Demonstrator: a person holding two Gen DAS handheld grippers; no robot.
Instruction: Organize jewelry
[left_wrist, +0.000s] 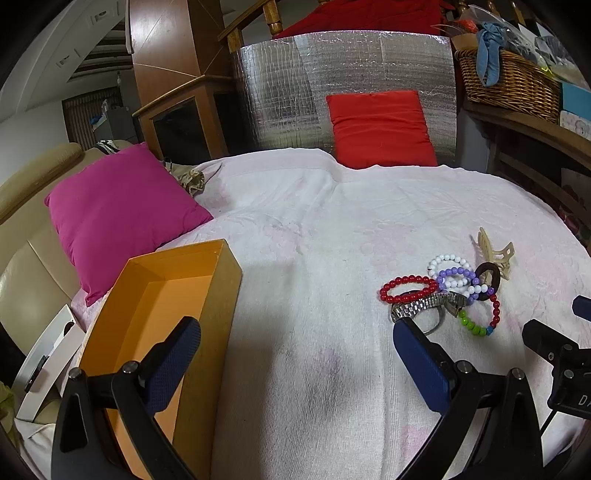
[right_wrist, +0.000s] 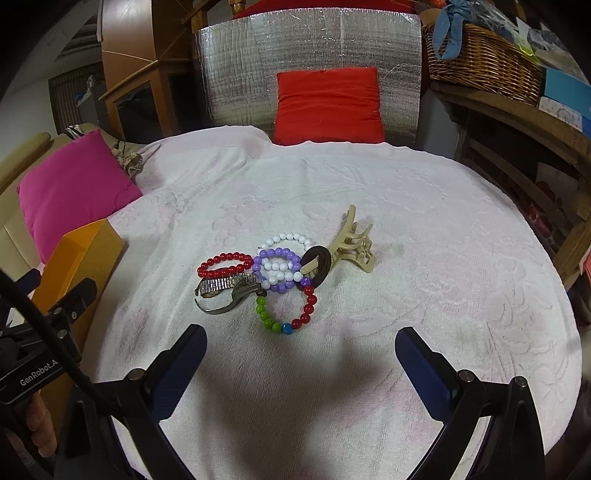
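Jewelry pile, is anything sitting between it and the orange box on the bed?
Nothing visible. Only bare white towel lies between the jewelry pile and the orange box, which is open at the top and looks empty. Both hand-held grippers are open, holding nothing.

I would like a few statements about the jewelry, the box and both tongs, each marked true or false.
1. The orange box holds no jewelry. True.
2. The red bead bracelet lies inside the box. False: it lies on the white towel with the other jewelry.
3. Both the left tongs and the right tongs are open and hold nothing. True.
4. The beige hair claw is on the pink cushion. False: it is on the towel, touching the brown ring.
5. The metal watch touches the red bead bracelet. True.
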